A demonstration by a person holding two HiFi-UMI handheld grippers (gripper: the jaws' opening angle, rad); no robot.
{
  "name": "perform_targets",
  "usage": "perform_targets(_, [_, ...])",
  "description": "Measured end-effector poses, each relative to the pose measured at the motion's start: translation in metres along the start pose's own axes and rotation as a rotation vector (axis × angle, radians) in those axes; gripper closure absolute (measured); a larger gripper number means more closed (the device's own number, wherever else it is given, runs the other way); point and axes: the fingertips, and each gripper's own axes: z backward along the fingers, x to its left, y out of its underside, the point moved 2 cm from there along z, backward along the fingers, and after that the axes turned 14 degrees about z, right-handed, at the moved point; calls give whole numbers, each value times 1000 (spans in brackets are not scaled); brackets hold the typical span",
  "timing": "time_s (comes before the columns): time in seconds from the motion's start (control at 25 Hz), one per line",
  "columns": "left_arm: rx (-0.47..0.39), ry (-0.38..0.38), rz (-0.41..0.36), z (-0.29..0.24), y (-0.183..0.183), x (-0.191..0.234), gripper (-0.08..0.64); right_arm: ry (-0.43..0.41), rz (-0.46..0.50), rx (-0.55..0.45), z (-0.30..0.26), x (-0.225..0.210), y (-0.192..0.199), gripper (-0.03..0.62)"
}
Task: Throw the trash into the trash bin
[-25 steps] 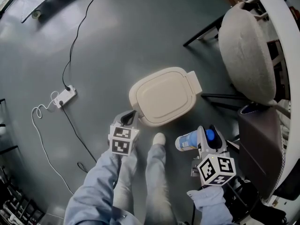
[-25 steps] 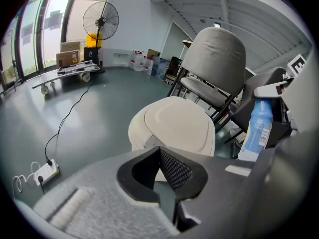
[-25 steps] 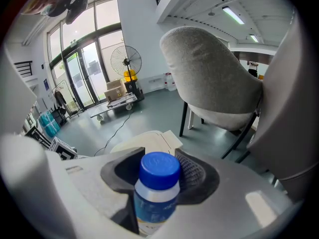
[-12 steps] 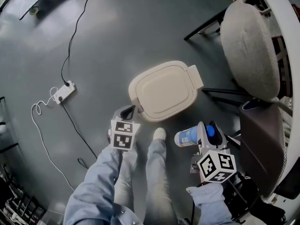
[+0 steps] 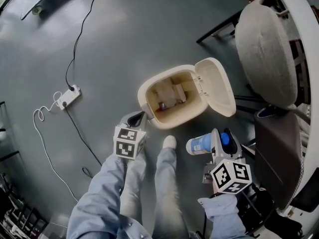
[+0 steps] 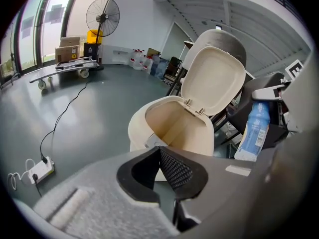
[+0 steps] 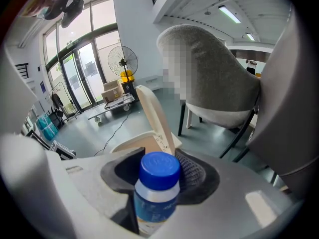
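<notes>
The cream trash bin (image 5: 149,91) stands on the grey floor with its lid (image 5: 218,86) swung up and to the right; some scraps lie inside. My right gripper (image 5: 215,143) is shut on a plastic bottle (image 5: 200,145) with a blue cap and blue label, held near the bin's front right. In the right gripper view the bottle (image 7: 157,193) sits between the pads, cap toward the camera, with the lid (image 7: 154,116) beyond. My left gripper (image 5: 134,120) is shut and empty at the bin's front left edge; in the left gripper view it (image 6: 160,156) points at the open bin (image 6: 149,128).
A person's shoe (image 5: 169,144) rests at the bin's front base between the grippers. A padded grey chair (image 5: 264,49) with black legs stands right of the bin. A white power strip (image 5: 67,97) with its cable lies on the floor at the left.
The bin's lid has swung open to the right, showing the inside. Both grippers and the bottle have kept their places.
</notes>
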Motion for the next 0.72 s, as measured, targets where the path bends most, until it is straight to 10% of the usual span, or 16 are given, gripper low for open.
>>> perform_targets(0.72, [-313,-21,-51,106,-116,-39,551,56,2,-111,38,13,-64,402])
